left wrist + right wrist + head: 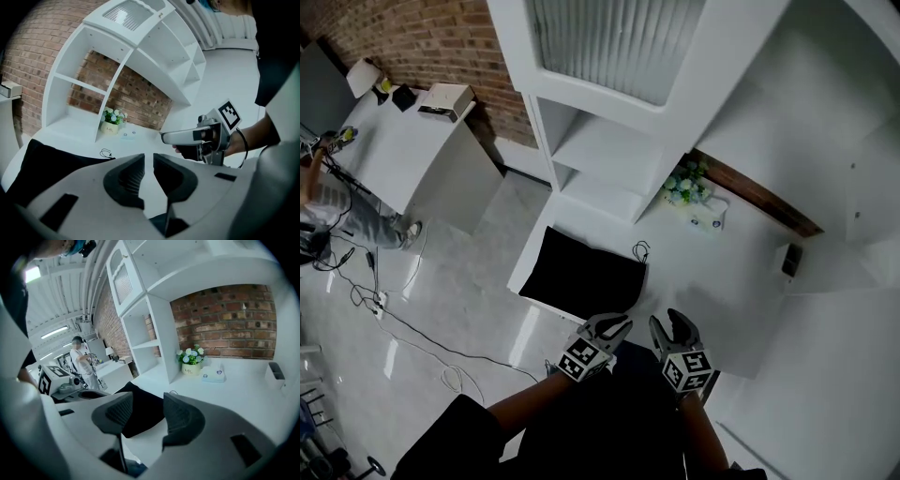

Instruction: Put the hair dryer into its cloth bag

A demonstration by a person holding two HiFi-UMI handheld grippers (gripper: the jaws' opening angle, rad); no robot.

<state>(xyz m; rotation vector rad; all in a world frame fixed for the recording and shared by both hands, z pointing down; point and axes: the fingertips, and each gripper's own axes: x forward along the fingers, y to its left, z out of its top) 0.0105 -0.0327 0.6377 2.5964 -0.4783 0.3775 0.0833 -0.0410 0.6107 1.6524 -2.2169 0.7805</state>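
Observation:
The black cloth bag [581,275] lies flat on the white table [722,291], its drawstring [640,249] trailing from the far corner. No hair dryer shows in any view. Both grippers hang in the air near the table's front edge. My left gripper [615,327] has its jaws only narrowly apart with nothing between them [149,157]; the bag [47,161] lies below it to the left. My right gripper [673,325] is open and empty [147,398], and the bag [143,411] shows through the gap. Each gripper view catches the other gripper off to one side.
A pot of flowers [683,185] and a tissue box [709,218] stand at the back by the white shelving [609,150]. A small dark holder [790,260] sits at the right. A person [337,202] stands by another table at the far left; cables cross the floor [412,328].

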